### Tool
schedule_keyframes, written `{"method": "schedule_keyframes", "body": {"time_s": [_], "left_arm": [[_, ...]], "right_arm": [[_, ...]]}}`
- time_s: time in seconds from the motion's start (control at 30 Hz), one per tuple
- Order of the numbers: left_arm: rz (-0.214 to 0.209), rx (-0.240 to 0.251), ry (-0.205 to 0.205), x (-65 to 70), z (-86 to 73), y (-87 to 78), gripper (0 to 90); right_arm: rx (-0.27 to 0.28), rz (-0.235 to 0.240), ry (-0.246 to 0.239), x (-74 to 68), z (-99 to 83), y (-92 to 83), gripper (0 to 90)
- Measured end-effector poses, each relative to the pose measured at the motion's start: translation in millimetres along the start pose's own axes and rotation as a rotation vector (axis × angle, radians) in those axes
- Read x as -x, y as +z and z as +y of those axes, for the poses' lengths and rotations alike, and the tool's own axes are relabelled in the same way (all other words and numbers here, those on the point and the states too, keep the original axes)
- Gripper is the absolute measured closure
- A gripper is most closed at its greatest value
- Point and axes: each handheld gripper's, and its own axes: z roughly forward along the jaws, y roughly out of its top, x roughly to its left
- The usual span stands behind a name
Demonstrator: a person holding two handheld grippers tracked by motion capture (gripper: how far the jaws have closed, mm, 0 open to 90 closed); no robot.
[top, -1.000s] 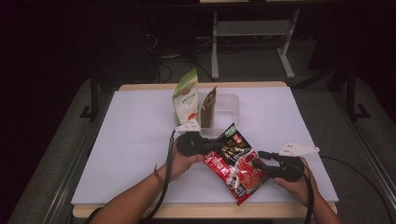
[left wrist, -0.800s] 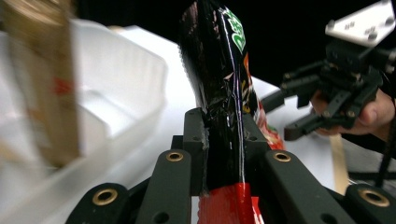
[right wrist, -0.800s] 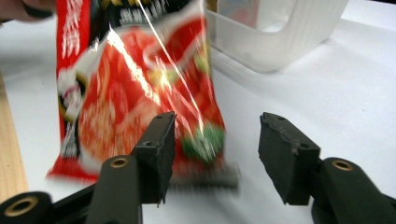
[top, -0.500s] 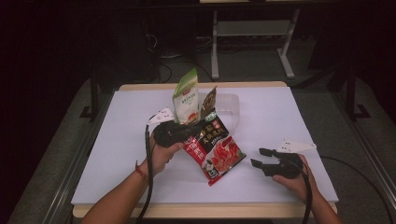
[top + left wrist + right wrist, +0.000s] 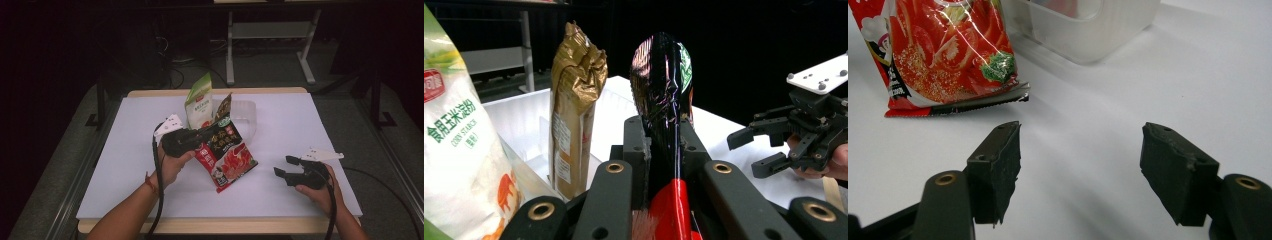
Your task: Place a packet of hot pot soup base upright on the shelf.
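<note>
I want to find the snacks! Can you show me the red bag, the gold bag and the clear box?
Red bag [image 5: 227, 157], high view, on its red front.
Gold bag [image 5: 571, 105], left gripper view, on its crinkled middle.
Clear box [image 5: 248, 114], high view, on its right wall.

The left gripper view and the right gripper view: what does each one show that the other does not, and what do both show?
Left gripper view alone: the left gripper shut on the red packet's black top edge, a gold packet and a white packet standing in the clear bin. Right gripper view alone: the packet's printed red front, its bottom edge touching the table. Both: the packet, the bin, the table, and the right gripper, open with nothing between its jaws.
</note>
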Motion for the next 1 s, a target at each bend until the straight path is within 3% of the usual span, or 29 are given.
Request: {"method": "schedule_keyframes", "body": {"time_s": [0.4,0.63,1.0], "left_arm": [[0.034,0.025,0.029,3.2,3.3,-7.5,80.1],[0.047,0.049,0.022,5.3,6.8,-8.0,80.2],[0.114,0.080,0.023,16.3,29.6,-4.4,80.5]], "right_arm": [[-0.014,0.003,-0.003,-0.8,1.1,3.9,27.4],[-0.023,0.016,-0.007,-1.1,1.0,4.7,26.7],[-0.020,-0.015,-0.011,1.3,-0.3,-1.1,22.3]]}}
